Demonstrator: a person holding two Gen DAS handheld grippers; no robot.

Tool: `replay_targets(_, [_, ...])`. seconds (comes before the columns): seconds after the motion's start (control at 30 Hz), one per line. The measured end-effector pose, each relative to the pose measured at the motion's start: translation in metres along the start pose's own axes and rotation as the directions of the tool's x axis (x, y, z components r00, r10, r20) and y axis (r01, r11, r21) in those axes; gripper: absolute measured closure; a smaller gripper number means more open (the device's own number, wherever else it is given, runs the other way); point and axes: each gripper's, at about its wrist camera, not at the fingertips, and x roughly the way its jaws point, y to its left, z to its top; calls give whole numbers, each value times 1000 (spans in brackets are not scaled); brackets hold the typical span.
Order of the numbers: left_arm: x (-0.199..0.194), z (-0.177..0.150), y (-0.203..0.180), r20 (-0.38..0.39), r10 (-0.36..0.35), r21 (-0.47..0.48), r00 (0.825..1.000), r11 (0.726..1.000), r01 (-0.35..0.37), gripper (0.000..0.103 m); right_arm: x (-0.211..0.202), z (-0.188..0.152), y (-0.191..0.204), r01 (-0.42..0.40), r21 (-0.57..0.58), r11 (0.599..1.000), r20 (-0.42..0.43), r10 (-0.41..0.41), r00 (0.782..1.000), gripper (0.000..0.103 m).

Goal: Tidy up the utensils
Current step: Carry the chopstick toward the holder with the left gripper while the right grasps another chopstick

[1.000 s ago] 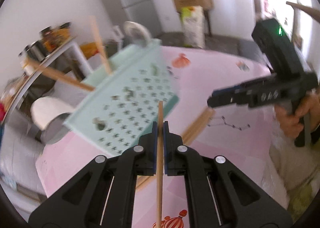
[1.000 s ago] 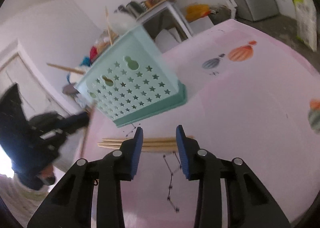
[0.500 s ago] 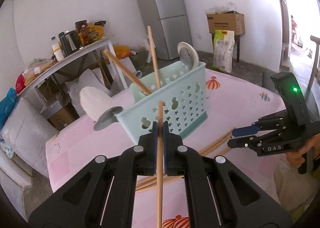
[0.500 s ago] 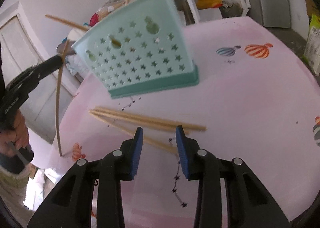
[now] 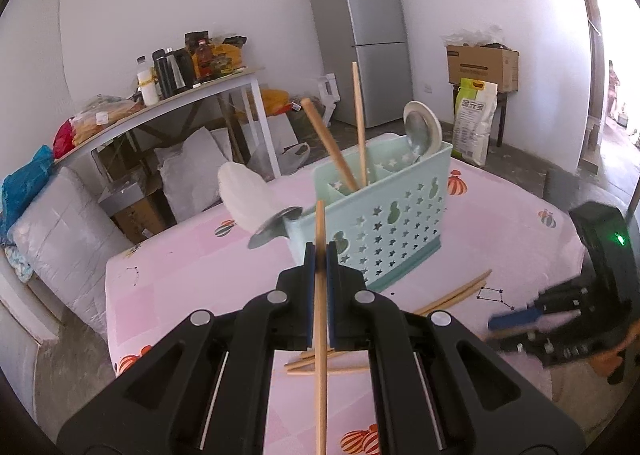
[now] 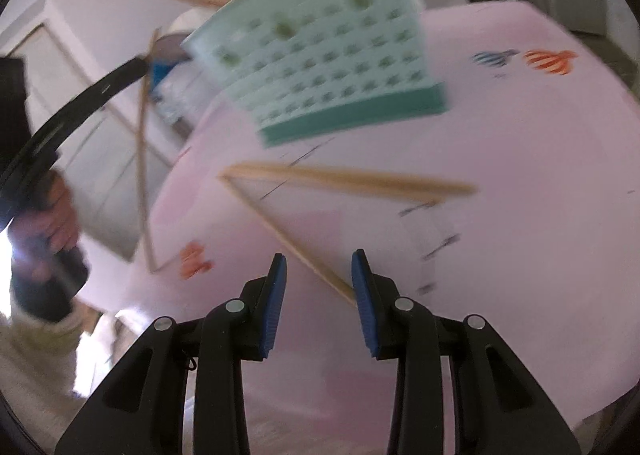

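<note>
My left gripper (image 5: 319, 255) is shut on a wooden chopstick (image 5: 320, 319) and holds it upright above the pink table, in front of the mint utensil basket (image 5: 384, 215). The basket holds a chopstick (image 5: 359, 127), a wooden handle (image 5: 328, 147) and metal spoons (image 5: 420, 127). My right gripper (image 6: 319, 275) is open and empty, low over loose chopsticks (image 6: 352, 179) lying on the table; one chopstick (image 6: 296, 243) runs toward its jaws. The right gripper also shows in the left wrist view (image 5: 516, 321). The right wrist view is blurred.
A white ladle (image 5: 244, 195) juts from the basket's left side. The pink tablecloth (image 5: 192, 275) has balloon prints. Behind stand a shelf table with bottles (image 5: 172, 71), a fridge (image 5: 360, 39), cushions (image 5: 60, 223) and a cardboard box (image 5: 480, 63).
My left gripper has pulled back and up with its chopstick, so the basket looks farther. My right gripper has dropped lower and closer to the loose chopsticks on the table.
</note>
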Motion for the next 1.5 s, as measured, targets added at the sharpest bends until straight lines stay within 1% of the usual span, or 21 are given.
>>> replay_targets(0.03, [-1,0,1,1,2,-3,1000,1000,-2,100,3,-1,6,-24,-16,1000,-22,24,999,69])
replay_targets(0.1, [-2,0,3,0,2,-5,1000,1000,-2,100,9,-1,18,-44,-58,997,-53,41,998,69])
replay_targets(0.17, [-2,0,5,0,2,-6,1000,1000,-2,100,18,3,30,-51,-102,993,-76,43,996,69])
replay_targets(0.27, [-2,0,5,0,3,-5,1000,1000,-3,100,34,13,41,-68,-138,988,-105,53,993,69])
replay_targets(0.4, [-3,-1,6,-5,8,-9,1000,1000,-8,100,60,30,64,-84,-224,971,-149,52,988,69])
replay_targets(0.47, [-4,-3,8,-8,18,-16,1000,1000,-18,100,70,33,75,-91,-261,961,-166,48,985,69])
replay_targets(0.57, [-6,-4,13,-12,35,-32,999,999,-36,100,79,31,97,-107,-330,938,-193,44,980,69])
replay_targets(0.67, [-7,-5,19,-15,50,-44,999,998,-50,100,81,23,114,-139,-384,913,-211,60,976,69])
replay_targets(0.83, [-9,-7,29,-21,73,-50,997,996,-74,100,84,17,127,-149,-413,899,-222,59,973,70])
replay_targets(0.9, [-9,-7,31,-22,78,-55,997,995,-79,100,88,18,134,-132,-436,890,-218,38,975,74])
replay_targets(0.93, [-9,-7,32,-22,80,-56,997,995,-81,100,93,21,135,-124,-445,887,-215,28,976,77])
replay_targets(1.0, [-10,-7,33,-22,82,-58,996,995,-84,100,97,23,140,-104,-462,881,-206,7,978,85])
replay_targets(1.03, [-9,-7,34,-22,81,-59,996,995,-83,100,99,24,141,-88,-464,881,-198,-7,980,94])
replay_targets(1.1, [-9,-7,34,-23,79,-58,997,995,-80,100,97,23,140,-83,-445,892,-194,-5,981,95])
replay_targets(1.2, [-8,-7,29,-27,64,-47,998,997,-66,100,85,22,127,-68,-384,921,-174,0,985,96])
replay_targets(1.3, [-4,-8,21,-33,35,-34,999,999,-36,100,63,19,100,-52,-271,961,-142,13,990,96])
replay_targets(1.4, [1,-8,9,-40,1,-7,999,1000,-1,100,39,10,73,-11,-161,987,-108,-6,994,96])
replay_targets(1.5, [8,-8,-5,-51,-38,12,998,999,39,100,19,-2,49,34,-86,996,-85,-41,996,96])
